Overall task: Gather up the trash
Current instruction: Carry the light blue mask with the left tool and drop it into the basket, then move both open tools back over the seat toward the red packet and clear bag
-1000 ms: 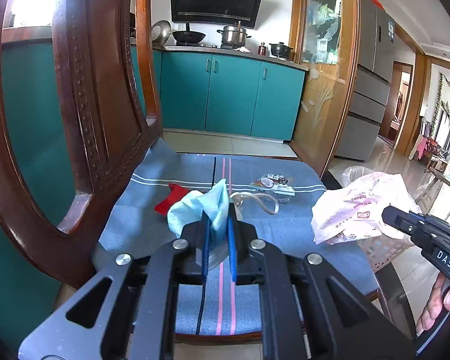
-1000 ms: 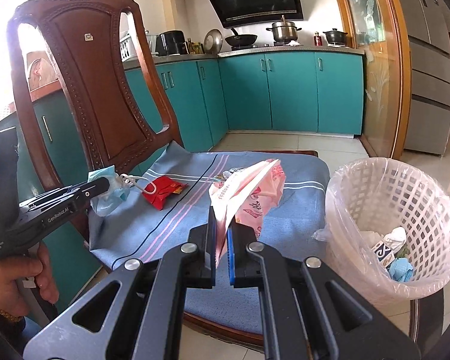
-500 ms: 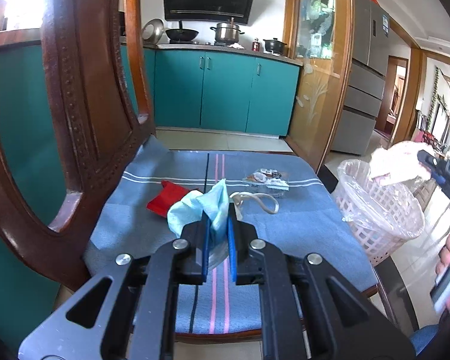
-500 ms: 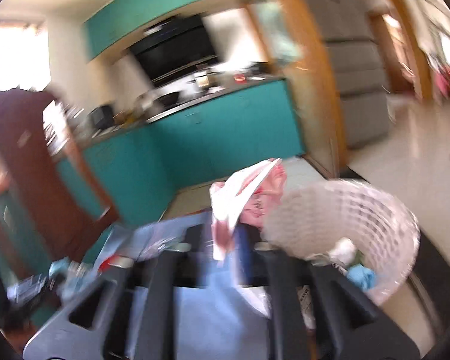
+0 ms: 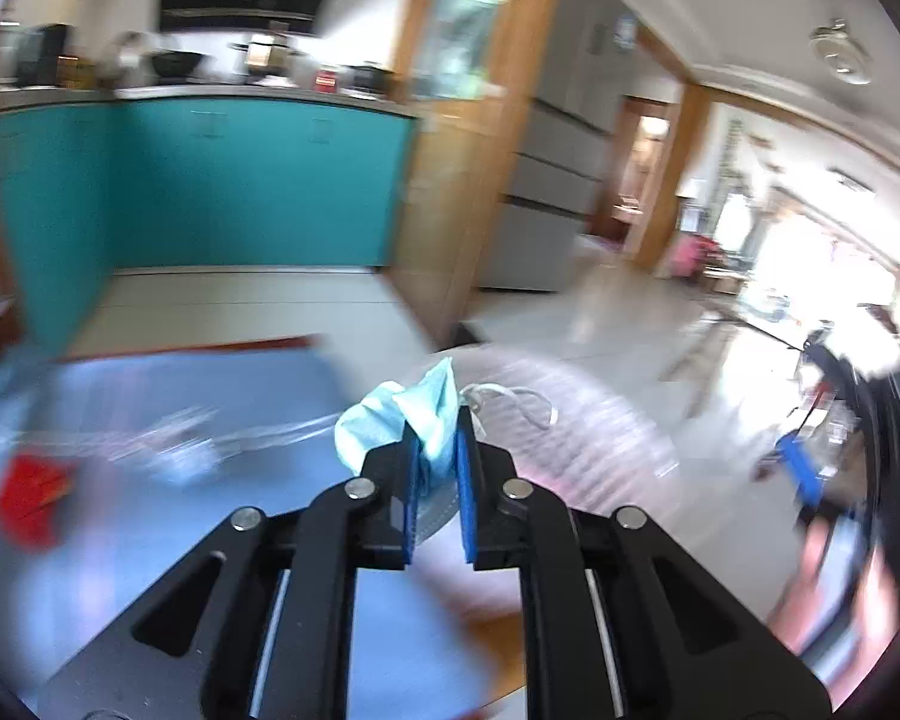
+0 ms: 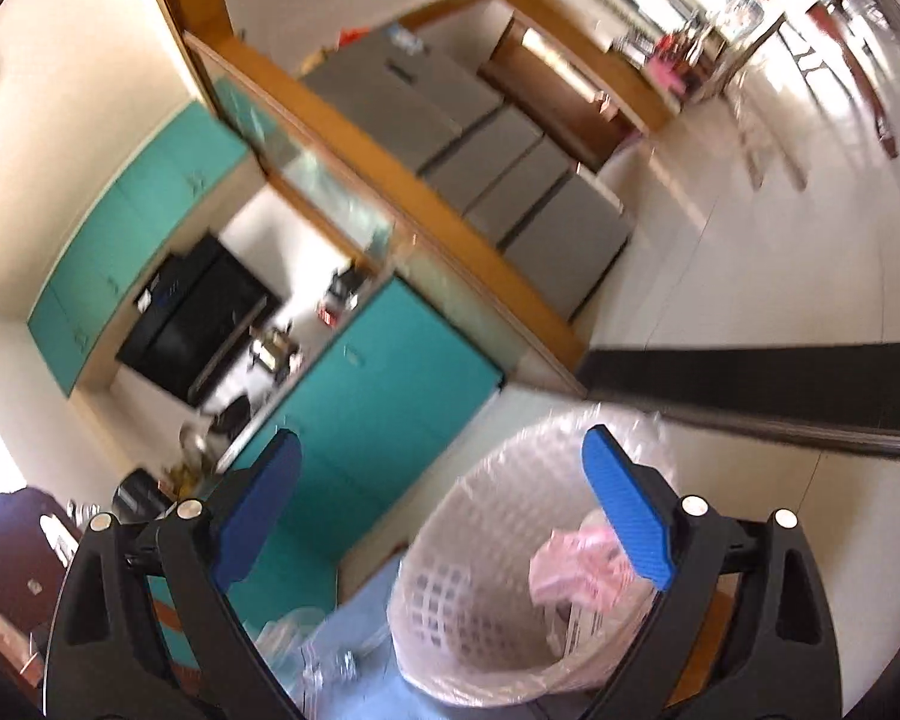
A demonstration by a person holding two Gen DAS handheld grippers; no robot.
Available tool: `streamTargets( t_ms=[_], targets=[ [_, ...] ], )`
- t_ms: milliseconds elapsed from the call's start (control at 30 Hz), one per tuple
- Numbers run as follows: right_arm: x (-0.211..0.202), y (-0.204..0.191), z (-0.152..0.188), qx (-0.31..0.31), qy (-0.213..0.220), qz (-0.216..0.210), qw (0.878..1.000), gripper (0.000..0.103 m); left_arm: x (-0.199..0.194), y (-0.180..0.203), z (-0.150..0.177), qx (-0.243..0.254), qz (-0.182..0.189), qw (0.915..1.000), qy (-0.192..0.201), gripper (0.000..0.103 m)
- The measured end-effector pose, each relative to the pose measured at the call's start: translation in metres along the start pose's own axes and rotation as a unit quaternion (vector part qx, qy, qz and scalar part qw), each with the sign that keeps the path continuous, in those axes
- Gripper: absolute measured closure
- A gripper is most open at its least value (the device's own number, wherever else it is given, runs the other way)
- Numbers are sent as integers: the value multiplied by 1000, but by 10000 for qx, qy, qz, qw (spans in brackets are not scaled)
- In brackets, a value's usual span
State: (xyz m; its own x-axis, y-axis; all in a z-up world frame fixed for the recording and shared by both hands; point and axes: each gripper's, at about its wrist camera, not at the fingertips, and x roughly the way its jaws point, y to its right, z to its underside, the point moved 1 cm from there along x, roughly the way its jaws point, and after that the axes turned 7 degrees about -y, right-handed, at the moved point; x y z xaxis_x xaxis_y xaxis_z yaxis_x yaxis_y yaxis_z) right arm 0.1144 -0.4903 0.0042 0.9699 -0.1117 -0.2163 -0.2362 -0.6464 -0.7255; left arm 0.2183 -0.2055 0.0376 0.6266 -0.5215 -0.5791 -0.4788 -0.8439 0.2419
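My left gripper (image 5: pixel 438 456) holds a crumpled light-blue face mask (image 5: pixel 384 420), whose white ear loop (image 5: pixel 510 402) hangs to the right. Its jaws are starting to open, with the mask still upright between the pads. Just beyond it is the blurred white laundry-style basket (image 5: pixel 606 438), lined with clear plastic. My right gripper (image 6: pixel 441 441) is tilted over the basket (image 6: pixel 450 600), its jaws opening wide with nothing between them. The pink-and-white plastic bag (image 6: pixel 576 558) lies inside the basket.
On the chair's blue striped cushion (image 5: pixel 150 396) lie a red wrapper (image 5: pixel 30 492) and a blurred clear wrapper (image 5: pixel 180 438). Teal kitchen cabinets (image 5: pixel 240 180) stand behind. Pale tiled floor (image 6: pixel 780 240) stretches to the right past a grey fridge (image 6: pixel 510 180).
My right gripper swung over the basket, rolled and opened, and the pink bag dropped in. My left gripper swept right from the chair back toward the basket, mask still between its pads.
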Motion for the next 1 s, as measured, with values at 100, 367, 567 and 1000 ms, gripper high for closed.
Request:
streamTargets(
  t_ms=[100, 367, 567, 1000],
  targets=[
    [-5, -4, -2, -57, 106, -39, 9999, 10, 53, 29, -19, -88, 68, 9989, -454, 15],
    [23, -35, 20, -1098, -860, -252, 9899, 10, -17, -52, 26, -142, -1446, 9889, -298, 9],
    [56, -97, 96, -3030, -2362, -344, 9226, 10, -112, -130, 77, -521, -2482, 9673, 84, 4],
    [36, -142, 178, -4471, -2838, -600, 8461, 11, -135, -182, 118, -761, -2840, 9558, -66, 4]
  ],
)
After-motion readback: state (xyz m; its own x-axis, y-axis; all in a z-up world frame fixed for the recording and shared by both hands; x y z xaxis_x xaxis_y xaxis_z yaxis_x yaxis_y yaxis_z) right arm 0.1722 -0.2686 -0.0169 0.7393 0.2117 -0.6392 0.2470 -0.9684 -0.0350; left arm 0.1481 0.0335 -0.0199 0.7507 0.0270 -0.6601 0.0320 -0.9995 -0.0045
